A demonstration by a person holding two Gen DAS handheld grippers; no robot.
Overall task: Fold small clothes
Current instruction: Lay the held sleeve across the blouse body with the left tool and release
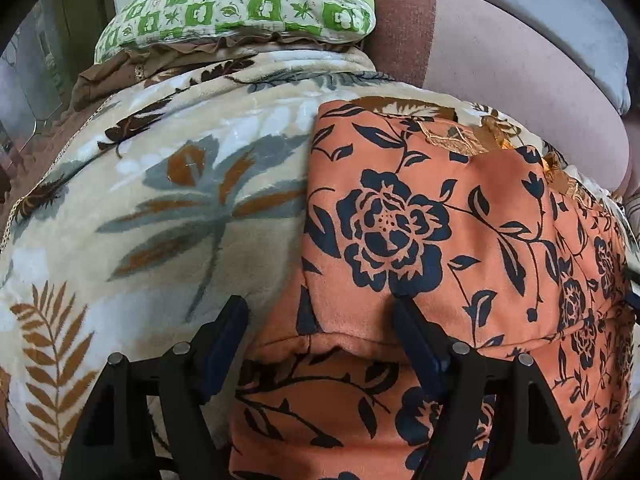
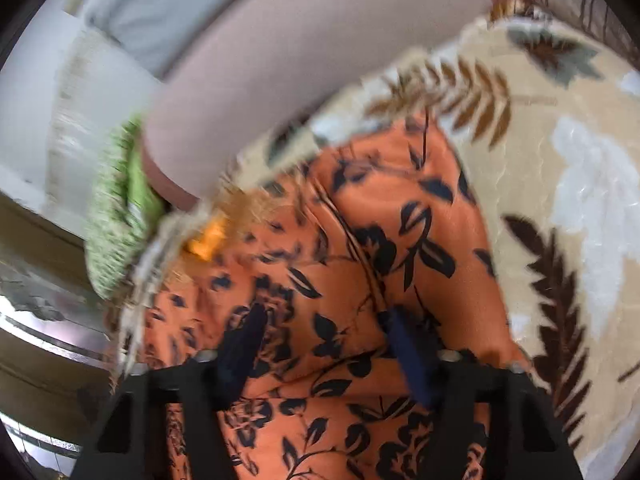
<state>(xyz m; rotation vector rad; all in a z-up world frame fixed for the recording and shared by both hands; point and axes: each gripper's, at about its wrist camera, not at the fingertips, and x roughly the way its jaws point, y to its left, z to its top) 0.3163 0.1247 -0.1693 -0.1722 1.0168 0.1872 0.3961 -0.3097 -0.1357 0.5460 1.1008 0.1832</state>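
1. My left tool [image 1: 320, 320] stands wide, its fingers apart over a folded hem of the orange floral garment [image 1: 420, 216], gripping nothing.
2. My right tool [image 2: 324, 332] is blurred, its fingers apart above the same cloth.
3. The garment lies on the leaf-print blanket [image 1: 160, 200], ahead of both tools.

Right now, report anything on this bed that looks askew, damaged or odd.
One thing: the orange floral garment lies unevenly folded on the leaf-print blanket, and frayed golden trim sticks out at its far edge, bunched rather than flat. Nothing looks spilled or torn. The right wrist view is blurred, so finer detail there is unclear.
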